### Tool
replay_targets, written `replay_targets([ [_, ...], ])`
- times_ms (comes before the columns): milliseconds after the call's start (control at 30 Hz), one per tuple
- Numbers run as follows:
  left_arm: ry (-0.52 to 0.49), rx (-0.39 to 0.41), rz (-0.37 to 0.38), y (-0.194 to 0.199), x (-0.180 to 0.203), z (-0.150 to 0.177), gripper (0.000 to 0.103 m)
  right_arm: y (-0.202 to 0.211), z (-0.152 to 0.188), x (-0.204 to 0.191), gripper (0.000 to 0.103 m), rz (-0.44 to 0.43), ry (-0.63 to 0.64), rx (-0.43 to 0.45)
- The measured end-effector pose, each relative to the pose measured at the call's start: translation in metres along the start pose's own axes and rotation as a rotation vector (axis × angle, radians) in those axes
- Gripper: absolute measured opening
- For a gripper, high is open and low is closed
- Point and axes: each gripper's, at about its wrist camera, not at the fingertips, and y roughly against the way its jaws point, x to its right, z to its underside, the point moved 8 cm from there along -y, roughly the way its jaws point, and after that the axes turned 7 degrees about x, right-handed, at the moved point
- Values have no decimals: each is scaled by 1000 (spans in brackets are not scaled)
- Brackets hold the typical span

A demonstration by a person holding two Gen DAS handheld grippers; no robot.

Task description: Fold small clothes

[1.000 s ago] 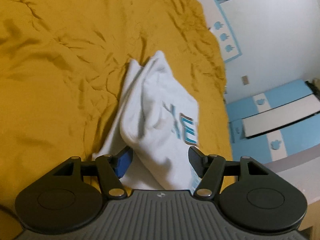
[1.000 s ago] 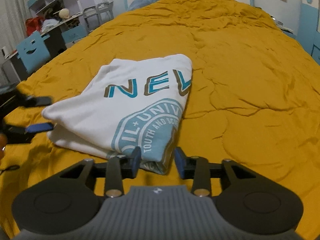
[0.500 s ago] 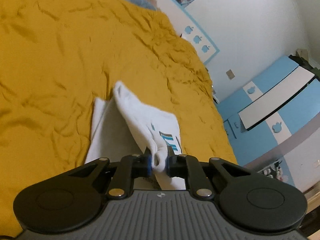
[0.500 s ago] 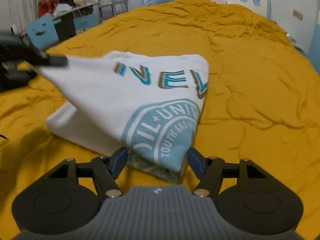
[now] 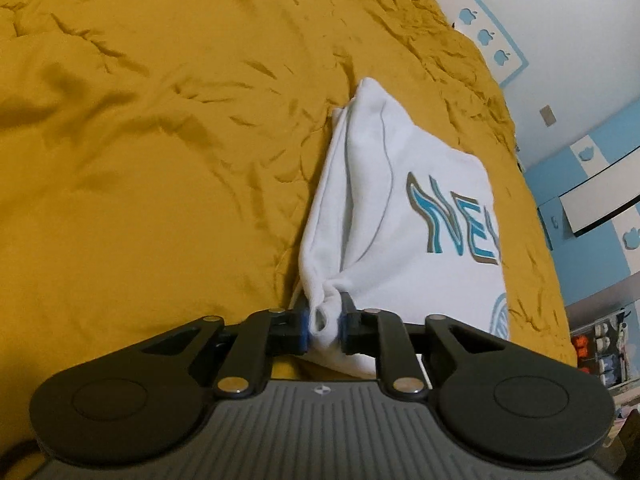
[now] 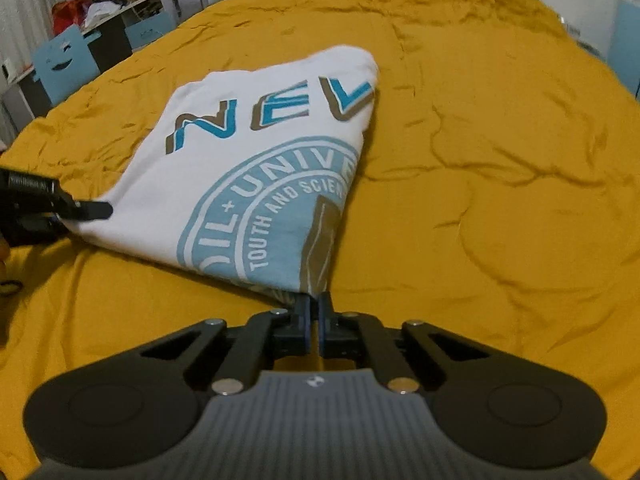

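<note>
**Both grippers pinching corners of the white T-shirt**

You are holding a folded white T-shirt (image 5: 404,216) by two of its near corners over the mustard-yellow bedspread (image 5: 160,160). In the left wrist view, your left gripper (image 5: 323,326) is sitting at lower centre of the frame, its blue-padded fingers drawn in tight on a bunched wad of white cloth, with the fabric bulging between the pads. From there the shirt is running up and to the right of the frame, showing the letters "NE" at its right edge.

In the right wrist view, your right gripper (image 6: 314,320) is at lower centre, its fingers nearly together and clamping the shirt's printed corner where the blue round emblem (image 6: 272,216) ends. The T-shirt (image 6: 256,160) is filling the centre and upper left of that frame, its near edge lifting off the bedspread (image 6: 500,160) and its far end resting on it. Your left gripper (image 6: 94,210) is showing at the left edge, gripping the opposite corner.

A blue chair (image 6: 66,64) and cluttered desk (image 6: 120,20) are standing in the upper left of the right wrist view, beyond the bed.
</note>
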Motion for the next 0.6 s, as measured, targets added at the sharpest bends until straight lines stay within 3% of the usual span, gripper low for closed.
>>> replay_targets([
  [200, -50, 15, -31, 8, 7, -4, 21, -7, 6, 4, 0, -12, -24, -21],
  [400, -274, 61, -183, 21, 28, 7, 25, -9, 9, 8, 0, -34, -44, -40],
  [600, -269, 12, -249, 34, 21, 6, 27, -3, 12, 14, 0, -40, -54, -59],
])
